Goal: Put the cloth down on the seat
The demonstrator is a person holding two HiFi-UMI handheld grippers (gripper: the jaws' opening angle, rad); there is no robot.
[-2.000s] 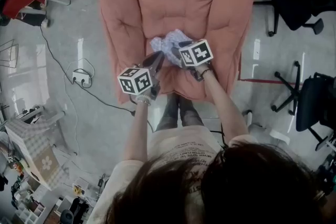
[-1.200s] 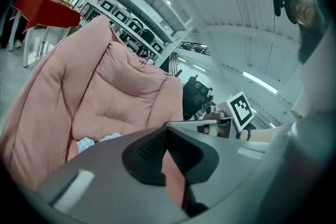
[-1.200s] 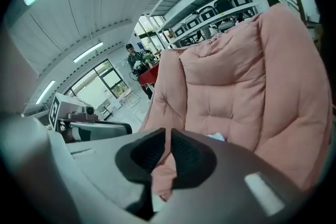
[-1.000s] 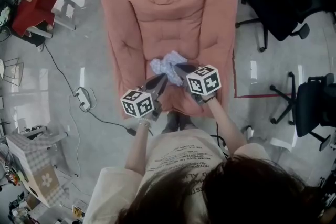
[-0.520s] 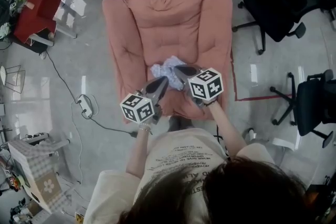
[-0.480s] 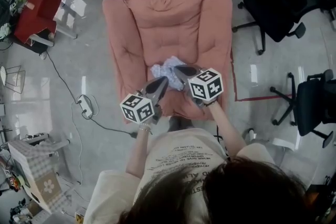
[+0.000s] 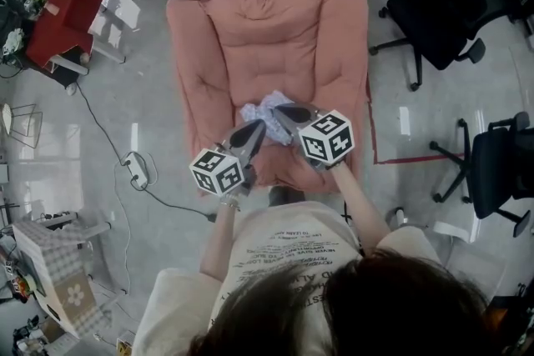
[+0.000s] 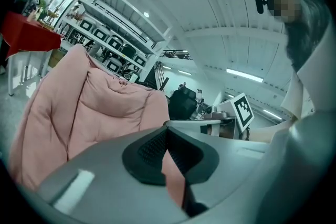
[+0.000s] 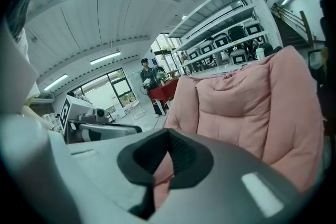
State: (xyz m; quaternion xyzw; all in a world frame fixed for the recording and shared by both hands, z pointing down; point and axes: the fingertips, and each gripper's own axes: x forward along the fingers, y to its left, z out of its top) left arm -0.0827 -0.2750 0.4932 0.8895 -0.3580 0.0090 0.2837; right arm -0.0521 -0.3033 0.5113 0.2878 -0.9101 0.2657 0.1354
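Now, nearest first: both hands are drawn back toward me and lifted. The left gripper point(image 7: 253, 131) is clenched with its tips met and nothing in it; only pink upholstery shows through the slot below the tips. The right gripper point(image 7: 282, 110) is the same, closed on nothing.

Two seconds back both noses were down at the cloth. Since then they have risen off it, and the chair looks smaller below me, so I judge I'm straightening up.

The cloth point(image 7: 264, 107) lies crumpled and pale blue-white on the seat point(image 7: 279, 164), mid-cushion, free of both grippers. The right tip overlaps its edge from above, but no fabric sits in those jaws. It has kept its spot across these frames.

Beyond it the chair back point(image 7: 271, 37) is bare.

My read: the cloth is placed and the release is done. The task looks finished, and all that's left is backing away.
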